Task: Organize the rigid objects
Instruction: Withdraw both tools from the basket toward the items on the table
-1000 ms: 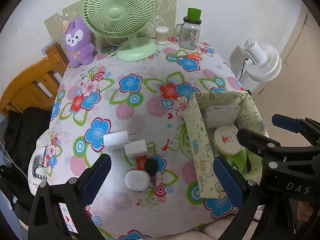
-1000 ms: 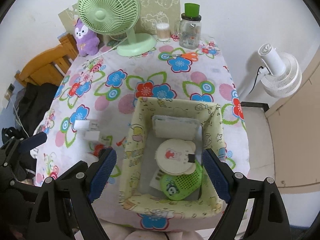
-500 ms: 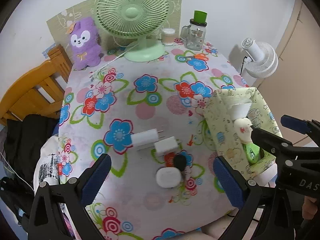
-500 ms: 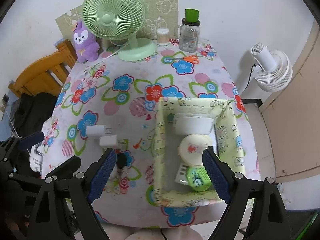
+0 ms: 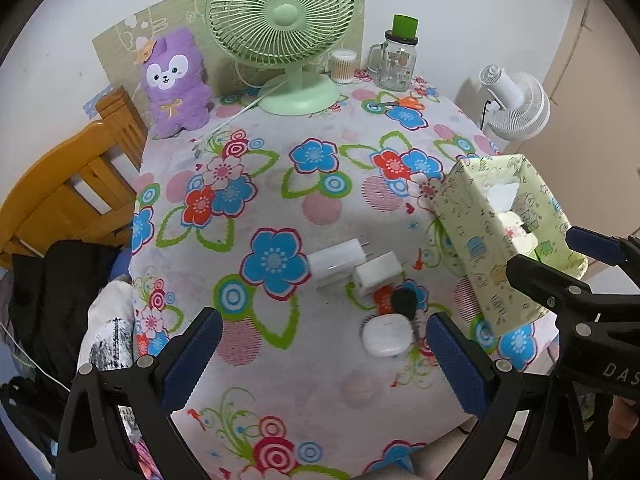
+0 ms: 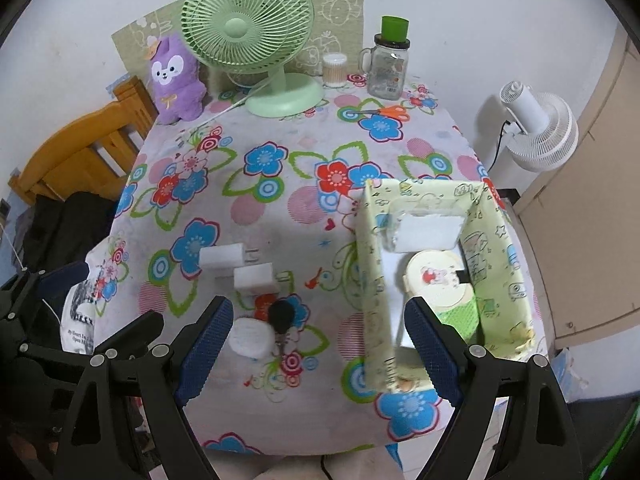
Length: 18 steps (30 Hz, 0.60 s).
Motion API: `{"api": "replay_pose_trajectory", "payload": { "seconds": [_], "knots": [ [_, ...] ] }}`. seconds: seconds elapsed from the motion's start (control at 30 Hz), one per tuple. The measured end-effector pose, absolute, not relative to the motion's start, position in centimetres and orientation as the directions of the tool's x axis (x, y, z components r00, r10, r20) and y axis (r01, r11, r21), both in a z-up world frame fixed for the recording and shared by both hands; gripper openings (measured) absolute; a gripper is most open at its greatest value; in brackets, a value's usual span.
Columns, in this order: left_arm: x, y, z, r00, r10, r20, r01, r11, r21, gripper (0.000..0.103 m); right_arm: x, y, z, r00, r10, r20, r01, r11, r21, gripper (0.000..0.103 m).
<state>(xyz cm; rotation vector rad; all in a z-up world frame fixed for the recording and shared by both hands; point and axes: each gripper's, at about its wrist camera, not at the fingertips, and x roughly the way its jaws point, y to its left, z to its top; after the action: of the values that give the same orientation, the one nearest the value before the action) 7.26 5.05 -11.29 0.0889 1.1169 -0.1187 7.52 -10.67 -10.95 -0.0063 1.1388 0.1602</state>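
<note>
Two white plug adapters (image 5: 338, 265) (image 5: 378, 273), a black key fob (image 5: 404, 302) and a white earbud case (image 5: 387, 335) lie together on the floral tablecloth; they also show in the right wrist view (image 6: 224, 258) (image 6: 256, 277) (image 6: 282, 315) (image 6: 251, 337). A pale green patterned box (image 6: 370, 280) at the table's right holds a white box (image 6: 428, 234), a round cream case (image 6: 436, 280) and a green item (image 6: 460, 316). My left gripper (image 5: 320, 356) is open and empty above the near table edge. My right gripper (image 6: 320, 348) is open and empty, left of the box.
At the back stand a green desk fan (image 5: 284, 32), a purple plush toy (image 5: 174, 80), a cotton swab jar (image 5: 343, 65), a glass mug with a green lid (image 5: 396, 60) and orange scissors (image 5: 400, 101). A wooden chair (image 5: 68, 184) is left; a white fan (image 5: 516, 104) right.
Both grippers have pulled back and shifted left. The right gripper is no longer over the box. The objects on the table have not moved.
</note>
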Motion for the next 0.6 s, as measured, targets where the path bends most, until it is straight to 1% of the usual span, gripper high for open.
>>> {"api": "replay_pose_trajectory", "payload": {
  "seconds": [0.37, 0.4, 0.47, 0.5, 0.57, 0.6],
  "knots": [
    [7.8, 6.4, -13.9, 0.394, -0.063, -0.917, 0.199, 0.980, 0.019, 0.103, 6.9, -8.0, -12.7, 0.384, 0.091, -0.919, -0.096, 0.994, 0.058, 0.089],
    [7.8, 6.4, -14.3, 0.387, -0.068, -0.919, 0.204, 0.979, 0.014, 0.103, 7.0, -7.8, -13.0, 0.381, 0.088, -0.920, -0.095, 0.994, 0.055, 0.088],
    [7.9, 6.2, -15.0, 0.372, -0.079, -0.925, 0.212, 0.977, 0.002, 0.103, 7.2, -7.5, -13.4, 0.376, 0.086, -0.923, -0.096, 0.994, 0.054, 0.082],
    [7.9, 6.1, -15.4, 0.363, -0.087, -0.928, 0.216, 0.976, -0.007, 0.103, 7.3, -7.3, -13.8, 0.375, 0.095, -0.922, -0.100, 0.993, 0.061, 0.081],
    [8.0, 5.8, -16.2, 0.346, -0.100, -0.933, 0.221, 0.975, -0.022, 0.103, 7.4, -7.1, -14.6, 0.368, 0.114, -0.923, -0.105, 0.991, 0.081, 0.074],
    [8.0, 5.6, -16.7, 0.338, -0.107, -0.935, 0.226, 0.974, -0.030, 0.103, 7.5, -7.0, -15.1, 0.362, 0.122, -0.924, -0.105, 0.990, 0.090, 0.073]
  ]
}}
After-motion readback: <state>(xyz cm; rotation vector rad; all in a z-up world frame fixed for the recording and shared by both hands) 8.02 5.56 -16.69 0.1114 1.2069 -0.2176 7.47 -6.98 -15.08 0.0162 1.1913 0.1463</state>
